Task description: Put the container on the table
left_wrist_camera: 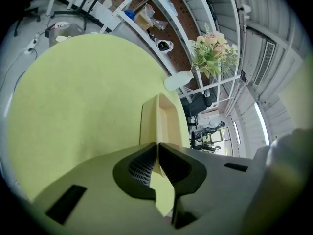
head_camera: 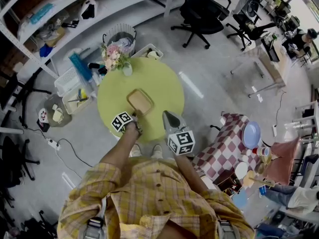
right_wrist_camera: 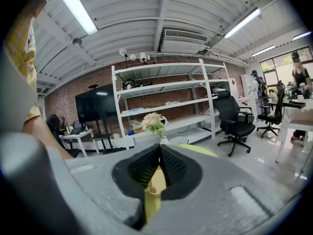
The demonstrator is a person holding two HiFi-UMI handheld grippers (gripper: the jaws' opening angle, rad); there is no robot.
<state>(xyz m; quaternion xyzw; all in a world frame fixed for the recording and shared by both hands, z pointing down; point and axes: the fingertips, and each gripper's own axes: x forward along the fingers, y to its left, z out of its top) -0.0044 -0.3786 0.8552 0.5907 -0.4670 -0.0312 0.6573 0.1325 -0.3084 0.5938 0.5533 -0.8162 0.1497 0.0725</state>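
A shallow tan container (head_camera: 140,101) lies flat near the middle of the round green table (head_camera: 162,81). My left gripper (head_camera: 135,115) reaches it from the near side. In the left gripper view the jaws (left_wrist_camera: 157,148) are shut on the thin near wall of the container (left_wrist_camera: 166,117), whose base rests on the green top (left_wrist_camera: 83,97). My right gripper (head_camera: 167,115) hovers over the table's near right part, apart from the container. It points up and away toward the shelves, and its jaws (right_wrist_camera: 159,149) are shut with nothing between them.
A vase of pink flowers (head_camera: 112,57) stands at the table's far left edge. Plastic bins (head_camera: 75,86) and a wire basket (head_camera: 121,34) sit on the floor beyond it. A checkered table (head_camera: 224,151) with a blue plate (head_camera: 251,134) is at the right, and office chairs (head_camera: 202,11) stand behind.
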